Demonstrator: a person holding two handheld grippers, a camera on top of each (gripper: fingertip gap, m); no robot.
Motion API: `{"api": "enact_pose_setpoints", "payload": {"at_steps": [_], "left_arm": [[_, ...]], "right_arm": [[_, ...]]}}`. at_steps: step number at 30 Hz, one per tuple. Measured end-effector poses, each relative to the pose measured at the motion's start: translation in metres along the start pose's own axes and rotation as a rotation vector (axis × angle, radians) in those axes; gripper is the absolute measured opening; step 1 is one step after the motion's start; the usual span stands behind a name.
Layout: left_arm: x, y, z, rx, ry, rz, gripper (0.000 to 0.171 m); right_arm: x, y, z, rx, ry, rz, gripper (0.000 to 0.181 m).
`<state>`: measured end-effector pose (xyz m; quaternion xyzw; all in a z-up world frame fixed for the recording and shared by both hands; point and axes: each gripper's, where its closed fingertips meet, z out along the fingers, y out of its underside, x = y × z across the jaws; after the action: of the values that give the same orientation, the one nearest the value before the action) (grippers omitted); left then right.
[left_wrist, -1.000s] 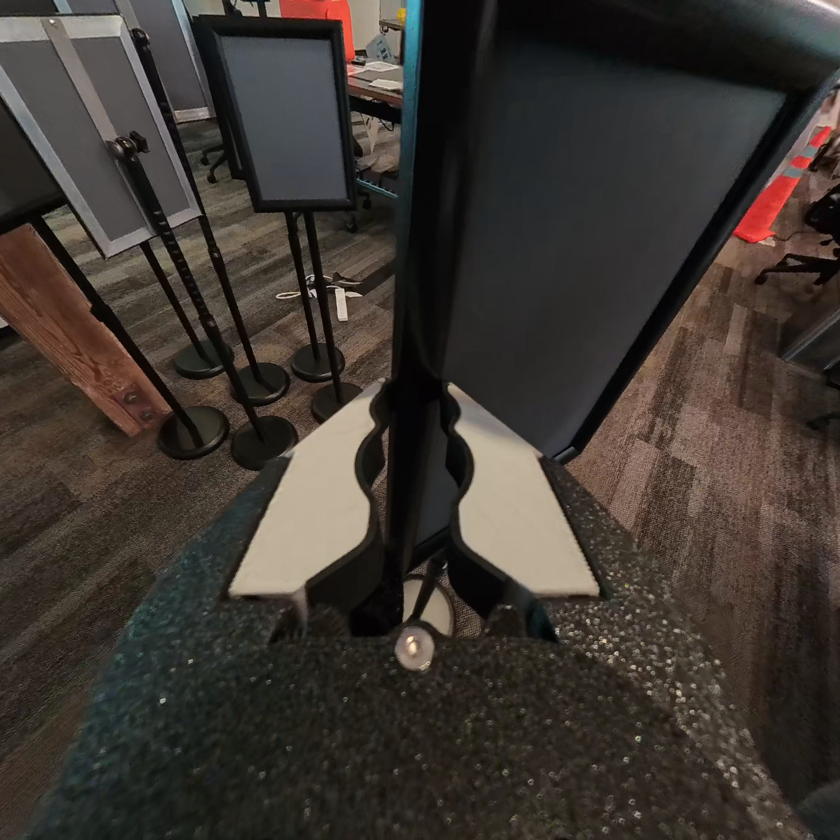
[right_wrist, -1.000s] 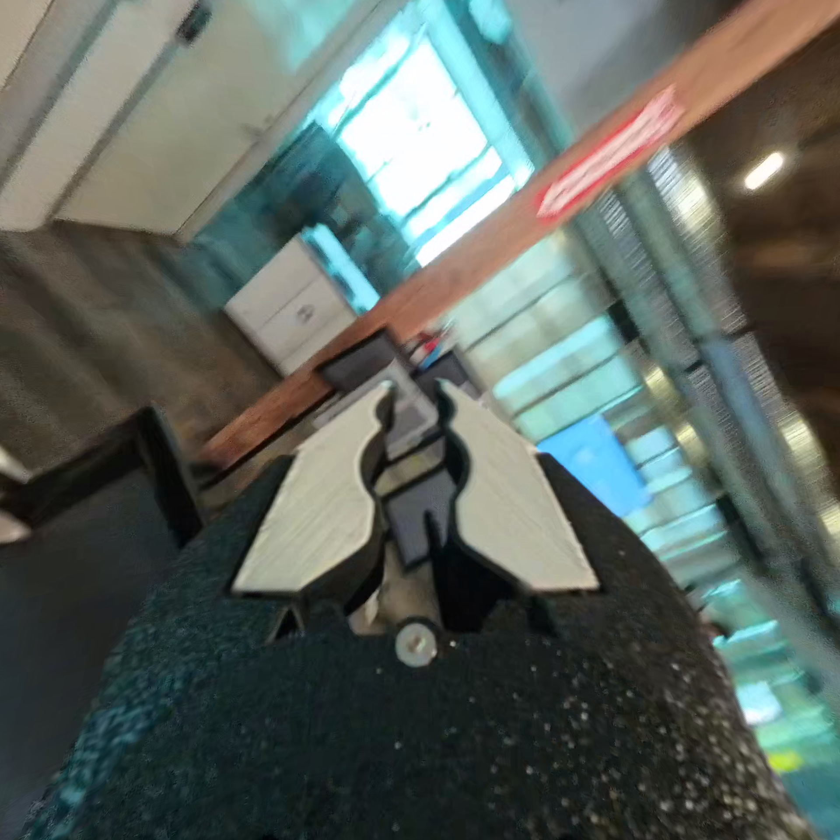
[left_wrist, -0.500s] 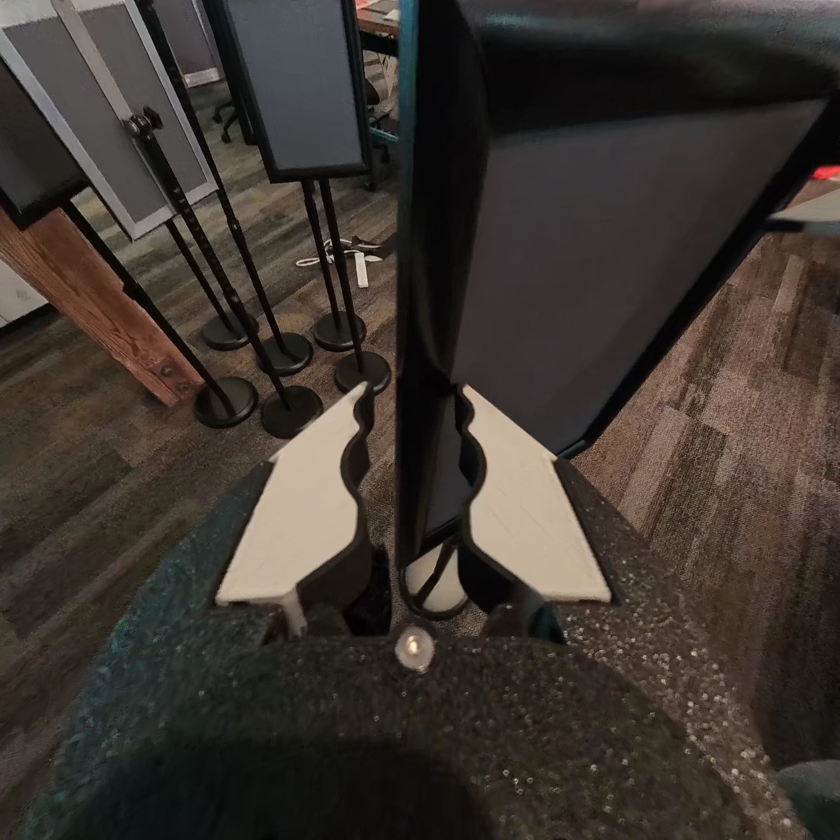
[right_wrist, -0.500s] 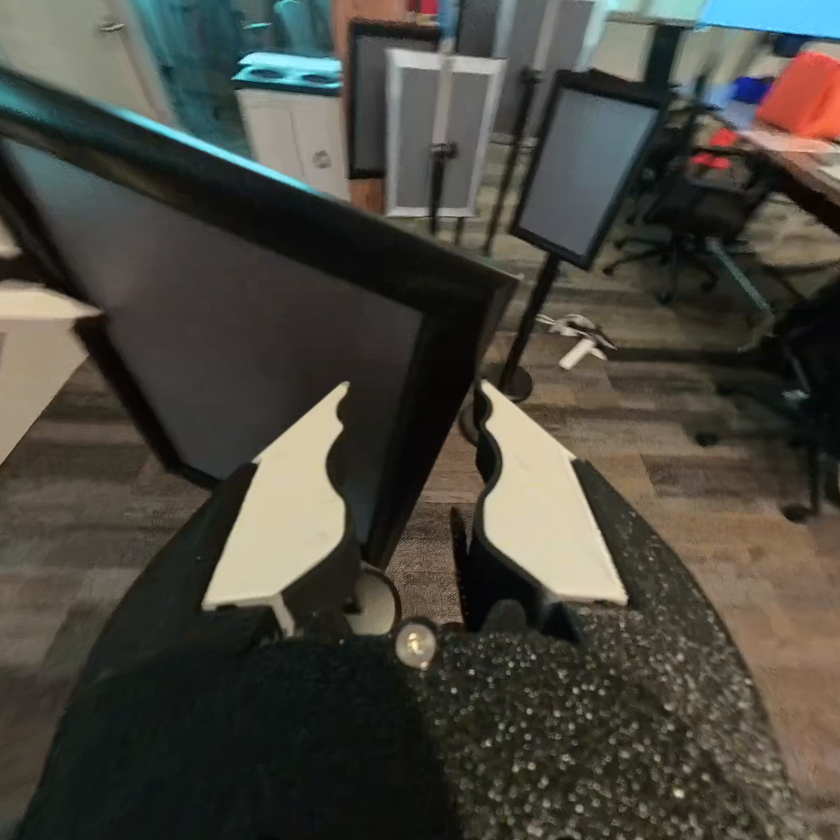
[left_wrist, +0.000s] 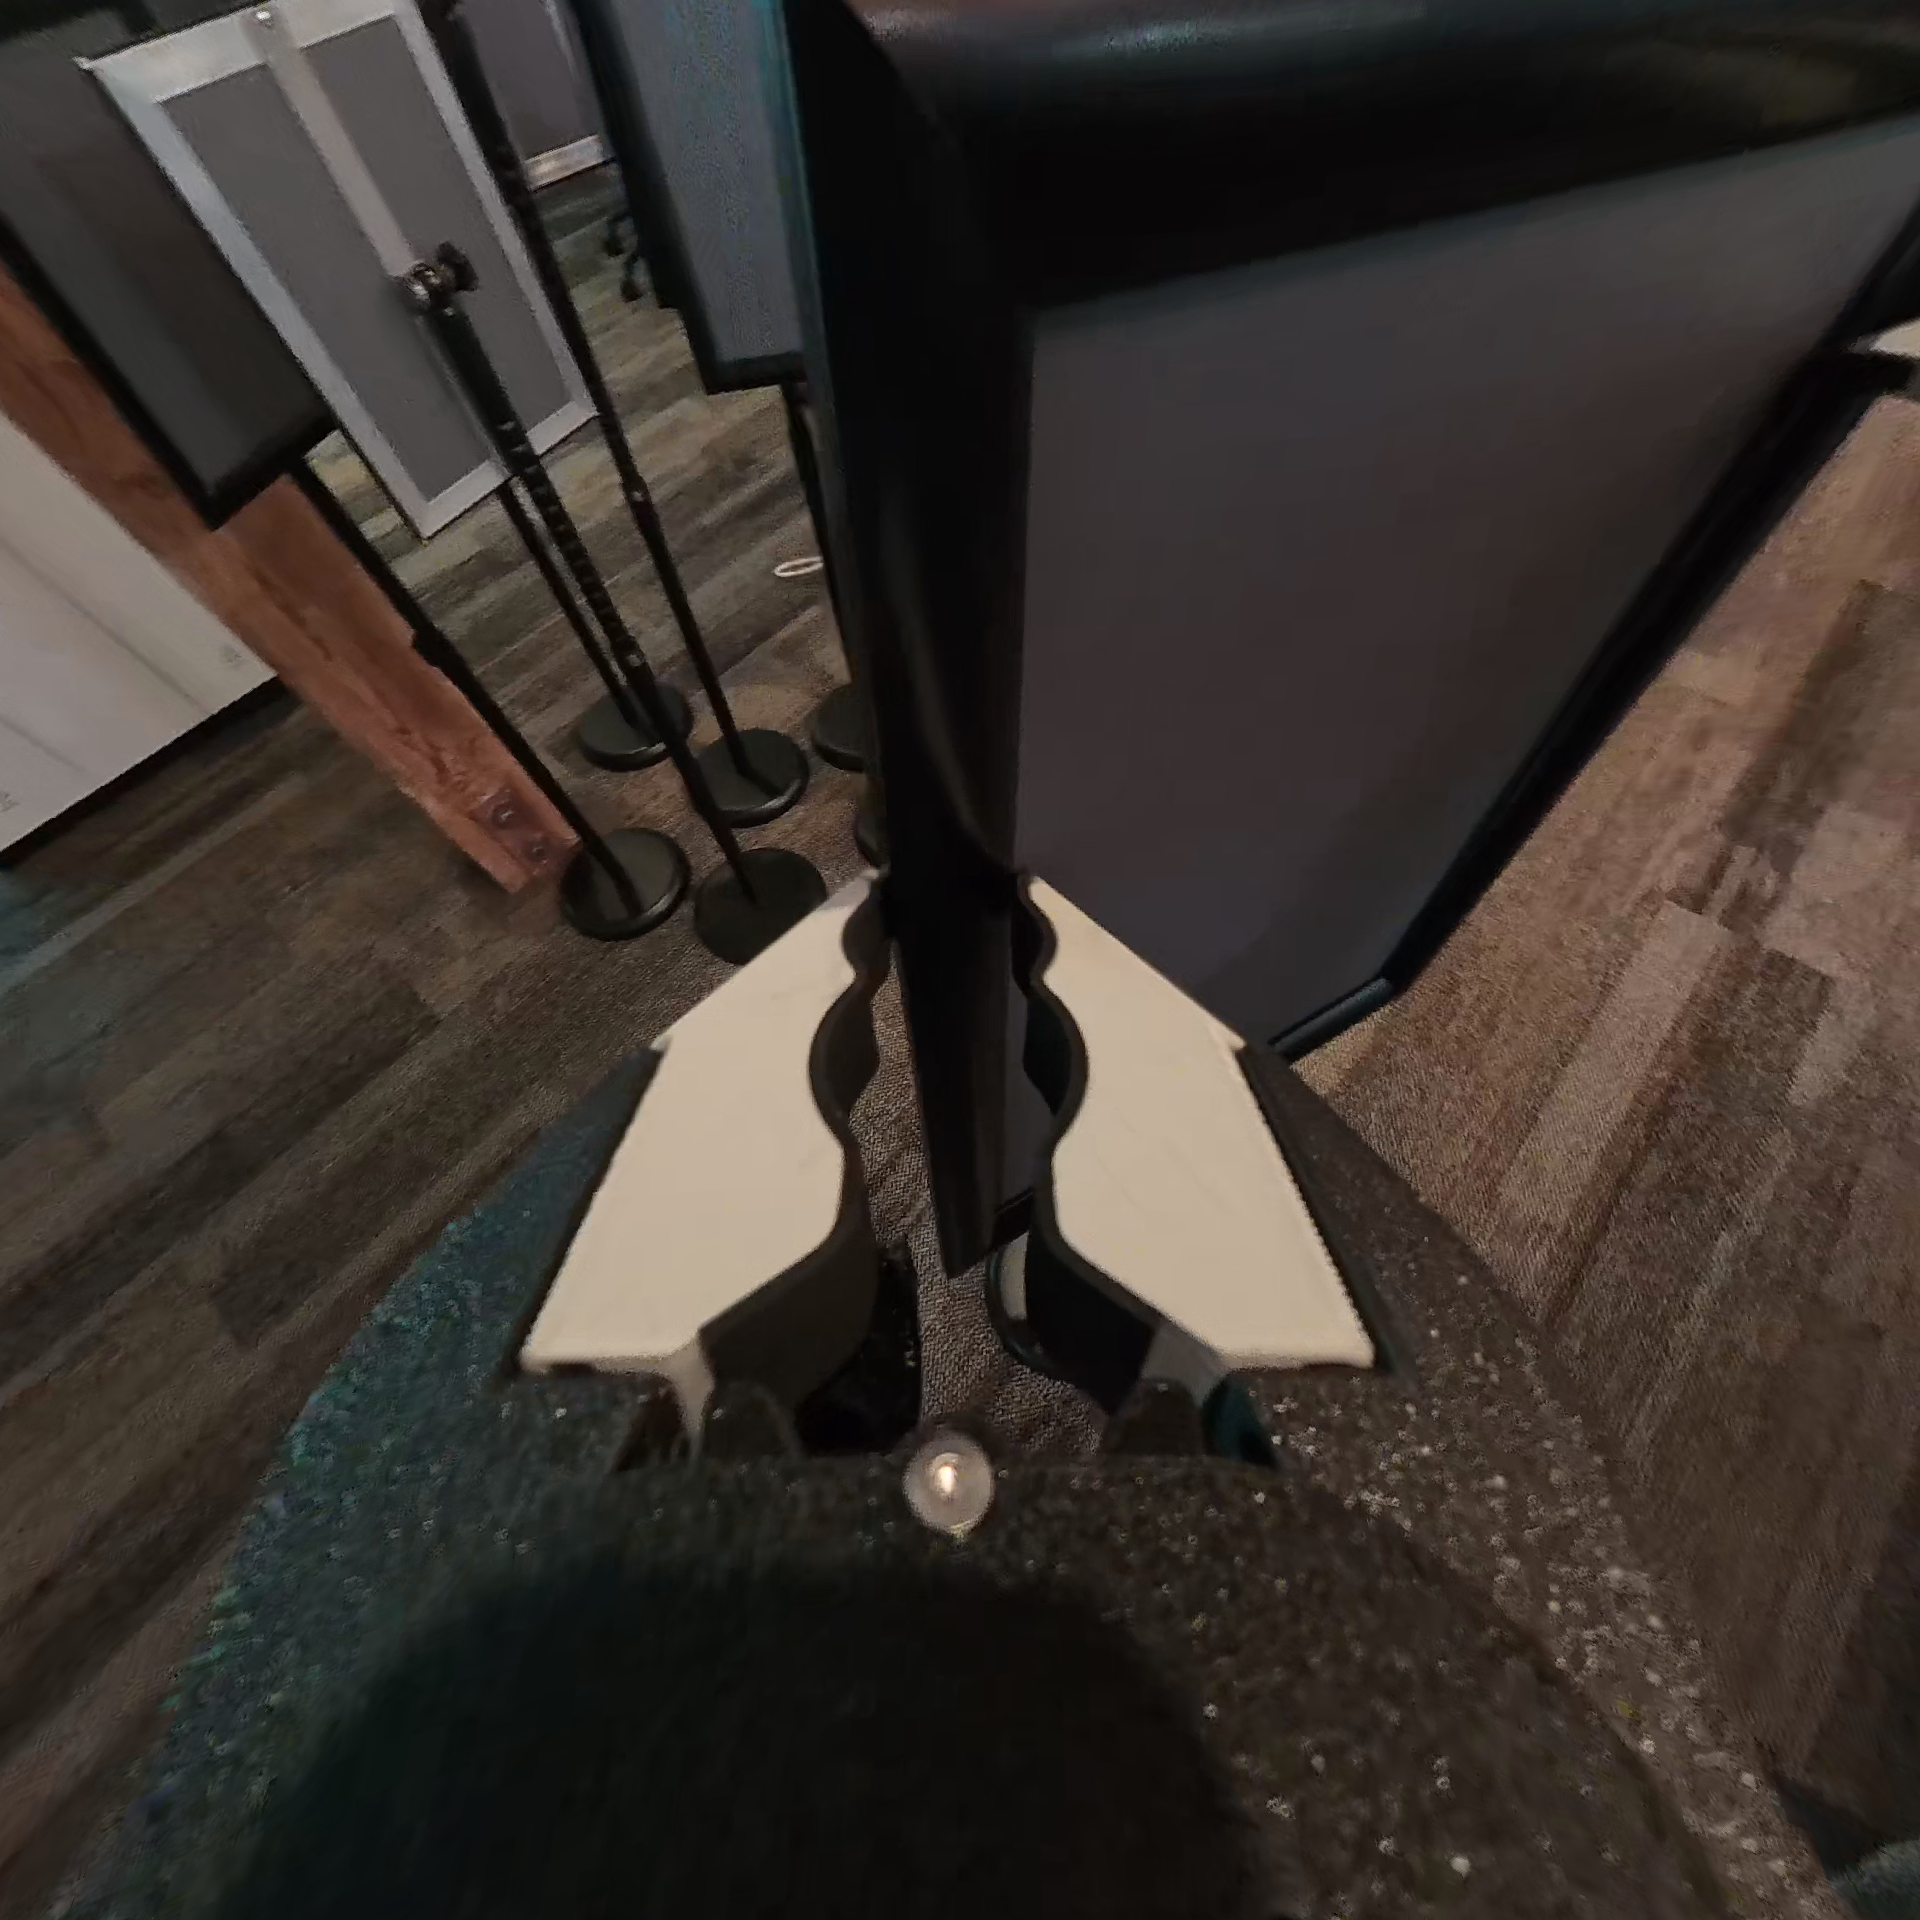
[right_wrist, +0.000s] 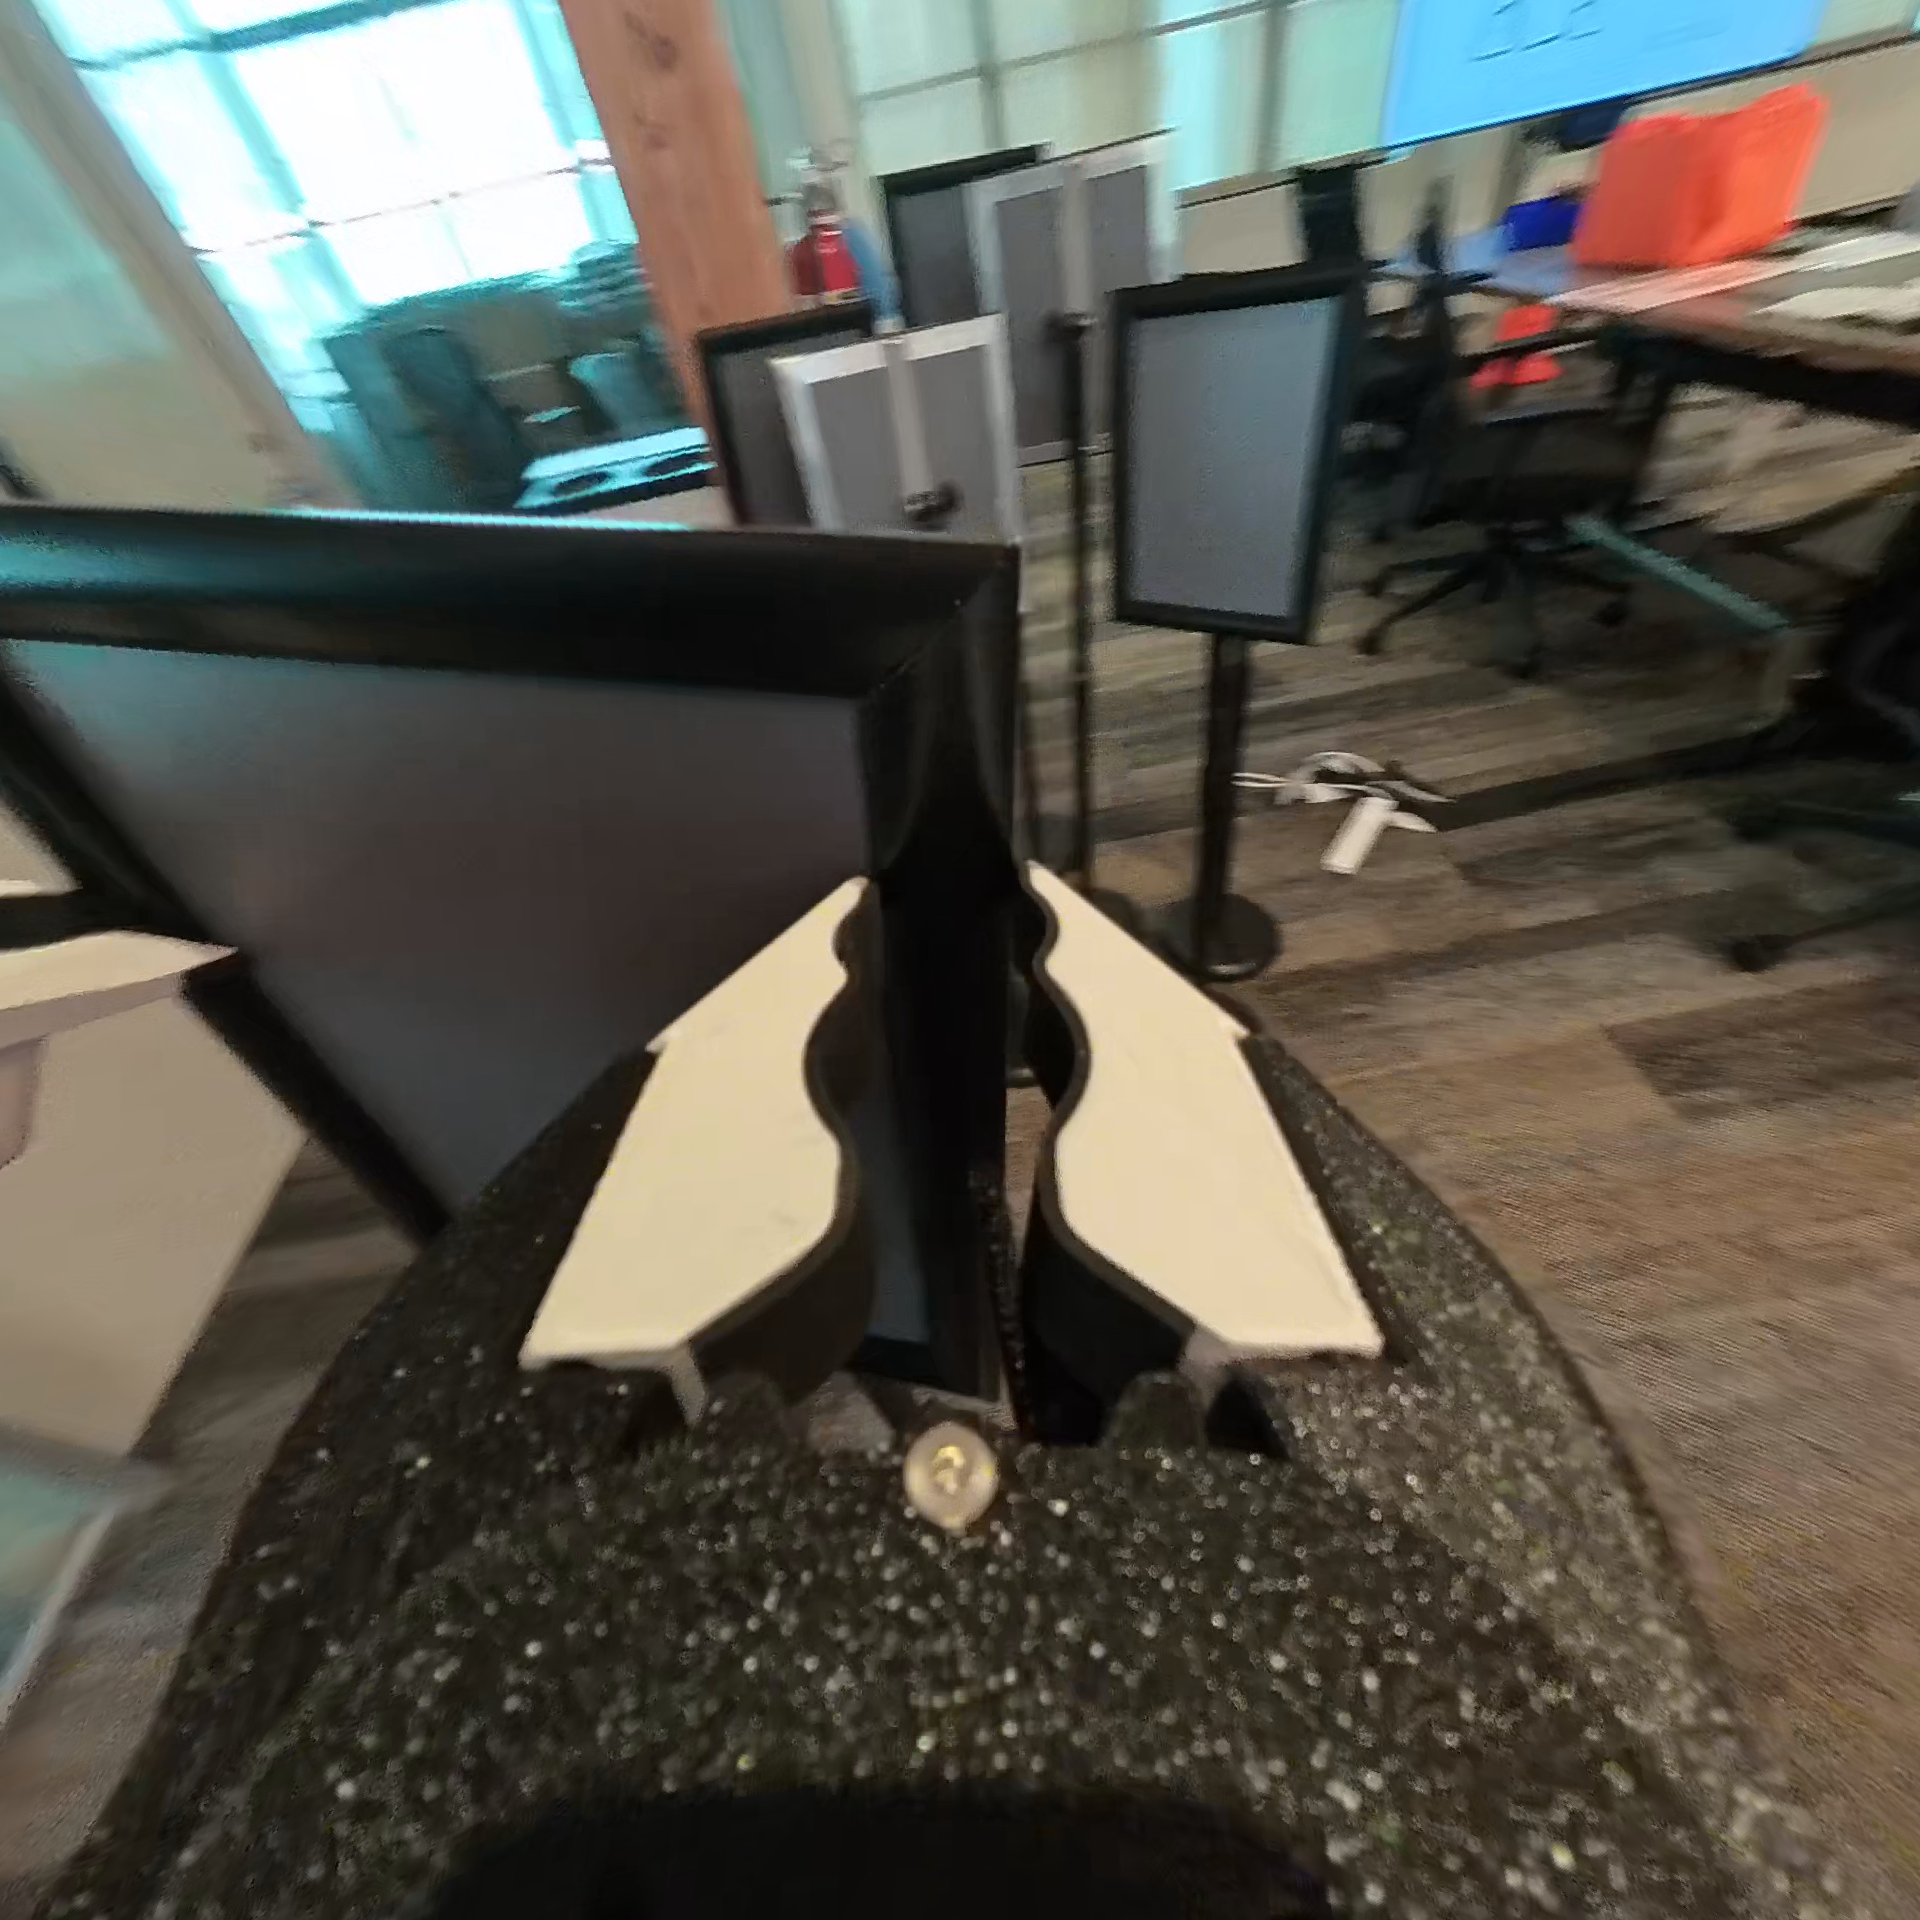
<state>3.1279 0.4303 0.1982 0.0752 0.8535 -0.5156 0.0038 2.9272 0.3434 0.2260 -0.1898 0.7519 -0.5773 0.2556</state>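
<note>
A black-framed sign panel with a dark grey face fills the left wrist view (left_wrist: 1351, 623) and the left half of the right wrist view (right_wrist: 468, 831). My left gripper (left_wrist: 953, 894) is shut on the frame's left upright edge, with both white fingertips pressing on it. My right gripper (right_wrist: 945, 894) is shut on the frame's right upright edge just below its top corner. A white finger of the left gripper (right_wrist: 83, 987) shows at the far left of the right wrist view. The panel's pole is mostly hidden.
Several other sign stands (left_wrist: 343, 270) with round black bases (left_wrist: 748, 774) stand by a wooden post (left_wrist: 343, 623). One black sign stand (right_wrist: 1226, 457), an office chair (right_wrist: 1507, 468), a desk (right_wrist: 1766, 322) and white objects on the floor (right_wrist: 1351, 821) lie to the right. Tip to tip, the grippers are about 20 cm apart.
The right gripper swung down from pointing at the ceiling to the frame's right edge and shut on it. The left gripper opened for a moment, then shut on the left edge.
</note>
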Motion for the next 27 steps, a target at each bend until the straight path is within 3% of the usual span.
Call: {"api": "enact_pose_setpoints", "payload": {"at_steps": [5,7,10,12,16,20,22,23,25,27], "left_arm": [[-0.006,0.004,-0.003,0.003,0.119,-0.039,0.019],[-0.003,0.004,-0.005,-0.012,0.166,-0.007,0.019],[0.002,0.002,-0.003,-0.028,0.201,0.002,0.018],[0.003,0.001,-0.002,-0.026,0.202,0.003,0.018],[0.004,0.002,-0.004,-0.010,0.194,-0.033,0.019],[-0.008,0.002,-0.011,-0.041,0.100,-0.078,0.023],[-0.016,-0.015,-0.027,-0.022,0.013,0.013,0.065],[-0.018,-0.030,-0.036,-0.011,-0.021,0.107,0.076],[-0.010,-0.073,-0.050,0.040,-0.027,0.315,0.073],[0.014,-0.116,-0.051,0.050,0.085,0.523,0.063]], "right_arm": [[-0.007,0.001,-0.009,-0.044,-0.396,0.146,0.011],[-0.004,0.003,-0.012,-0.084,-0.457,0.141,0.009],[0.008,0.003,-0.013,-0.087,-0.376,0.059,0.002],[0.020,0.004,-0.012,-0.081,-0.182,-0.030,0.026],[0.009,-0.011,-0.011,0.060,0.065,-0.152,0.037],[-0.008,-0.011,0.002,0.091,0.118,-0.170,0.033],[-0.011,-0.013,0.006,0.092,0.128,-0.146,0.027],[-0.009,-0.013,0.008,0.088,0.139,-0.128,0.026],[-0.007,-0.013,0.010,0.090,0.133,-0.099,0.027],[-0.005,-0.013,0.011,0.102,0.133,-0.089,0.031]]}}
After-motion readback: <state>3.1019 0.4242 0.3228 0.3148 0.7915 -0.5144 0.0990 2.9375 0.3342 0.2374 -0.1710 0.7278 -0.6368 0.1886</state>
